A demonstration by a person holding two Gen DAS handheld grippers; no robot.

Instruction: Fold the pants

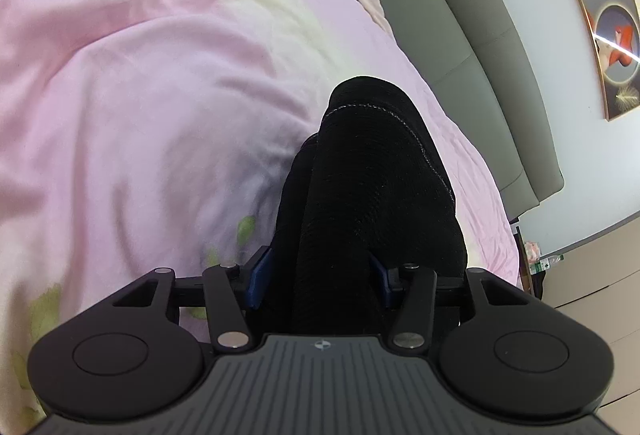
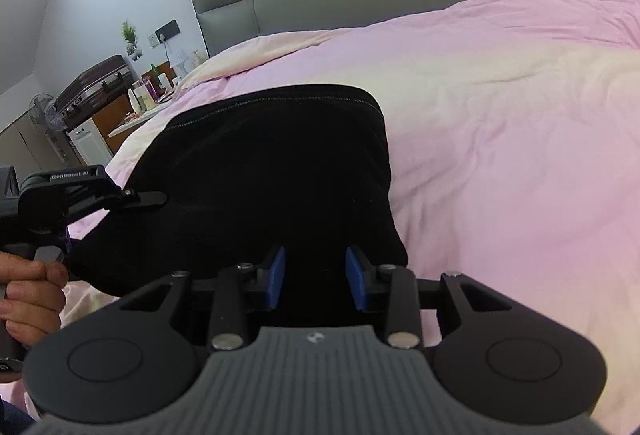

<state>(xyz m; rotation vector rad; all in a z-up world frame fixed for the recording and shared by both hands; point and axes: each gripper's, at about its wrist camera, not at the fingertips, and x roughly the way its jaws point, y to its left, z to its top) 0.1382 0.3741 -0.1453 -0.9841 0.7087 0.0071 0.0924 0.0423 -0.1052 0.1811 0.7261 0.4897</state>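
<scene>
In the left wrist view, the left gripper (image 1: 320, 275) has a thick bunch of the black pants (image 1: 368, 171) packed between its blue pads (image 1: 258, 275), which press on the cloth from both sides, so it has hold of the garment with its jaws part open. The pants rise ahead of the gripper in a dark fold, a line of pale stitching running over the top. Under and to the left of the gripper spreads the pink duvet (image 1: 140, 95) of the bed; to the right, beyond the pants, stand the grey headboard (image 1: 472, 47) and a framed picture (image 1: 604, 19) on the wall.

In the right wrist view, the right gripper (image 2: 316, 279) stands part open just over the near edge of the pants (image 2: 272, 171); its blue pads (image 2: 276, 279) show a clear gap with dark cloth behind, and whether they pinch any of it cannot be told. The pants lie as a broad black shape on the pink duvet (image 2: 500, 123) straight ahead. To the left, the left gripper (image 2: 132, 199) reaches onto the garment's edge, with a hand (image 2: 28, 295) on its handle.
</scene>
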